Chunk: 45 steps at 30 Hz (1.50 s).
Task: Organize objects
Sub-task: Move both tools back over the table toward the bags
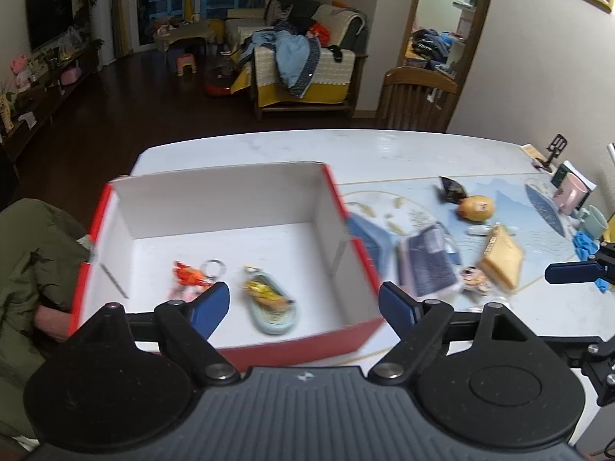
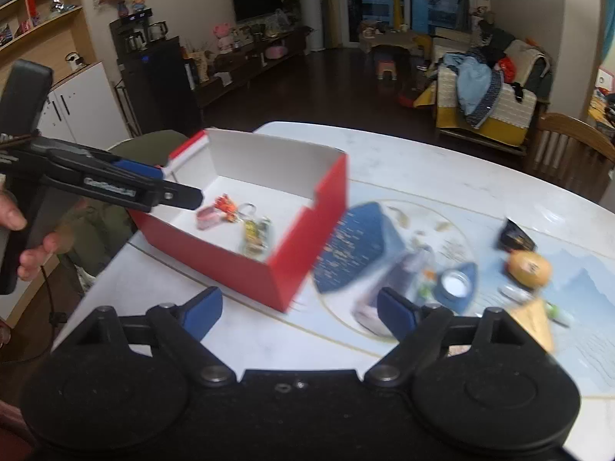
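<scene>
Both grippers hang spread wide and empty — left gripper (image 1: 303, 309) over the red box (image 1: 307, 340), right gripper (image 2: 300, 313) just outside it. Loose items, like the blue packet (image 2: 351, 249), lie rightward on the table (image 2: 423, 161) — nearer the right gripper, I judge.

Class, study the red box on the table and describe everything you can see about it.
The red box is open-topped, seemingly cardboard, red outside and white inside, with a notched right wall. It sits upright near the white table's left end. Inside lie an orange keyring charm, a pale blue oval charm and something pink. Nothing grips it.
</scene>
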Available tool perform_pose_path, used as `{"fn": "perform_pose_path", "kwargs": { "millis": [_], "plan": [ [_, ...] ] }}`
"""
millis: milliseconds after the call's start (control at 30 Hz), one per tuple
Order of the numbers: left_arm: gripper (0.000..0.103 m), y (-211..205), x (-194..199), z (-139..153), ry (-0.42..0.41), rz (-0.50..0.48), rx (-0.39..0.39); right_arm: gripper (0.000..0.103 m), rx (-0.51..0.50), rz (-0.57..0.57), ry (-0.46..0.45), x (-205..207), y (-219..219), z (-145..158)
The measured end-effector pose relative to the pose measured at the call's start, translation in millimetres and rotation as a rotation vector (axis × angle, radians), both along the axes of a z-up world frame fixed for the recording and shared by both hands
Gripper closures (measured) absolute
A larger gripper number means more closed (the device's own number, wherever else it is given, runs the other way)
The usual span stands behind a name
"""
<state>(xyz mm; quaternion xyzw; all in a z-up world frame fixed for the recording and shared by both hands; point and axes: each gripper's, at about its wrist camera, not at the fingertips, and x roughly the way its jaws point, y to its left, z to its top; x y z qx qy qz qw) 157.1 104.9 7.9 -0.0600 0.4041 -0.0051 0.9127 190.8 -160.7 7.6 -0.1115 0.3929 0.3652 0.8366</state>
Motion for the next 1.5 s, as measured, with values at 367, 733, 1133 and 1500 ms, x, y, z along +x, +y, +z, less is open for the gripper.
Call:
{"fn": "perform_pose_path", "kwargs": {
  "millis": [367, 733, 1133, 1500],
  "plan": [
    [0.018, -78.5, 2.8, -18.8, 0.018, -0.027, -0.038, 0.004, -0.003, -0.088, 0.037, 10.0, -88.3, -22.9],
    [0.000, -134.0, 25.0, -44.2, 0.064, -0.045, -0.024, 0.004, -0.022, -0.141, 0.066, 28.6, -134.0, -48.6],
    [0.000, -165.3, 82.3, -68.6, 0.087, -0.062, 0.022, 0.004, -0.055, -0.129, 0.081, 44.2, -129.1, -79.5],
    [0.000, -174.6, 137.3, -103.2, 0.191, -0.047, 0.112, 0.004, -0.115, -0.126, 0.107, 55.3, -101.1, -108.8]
  ]
}}
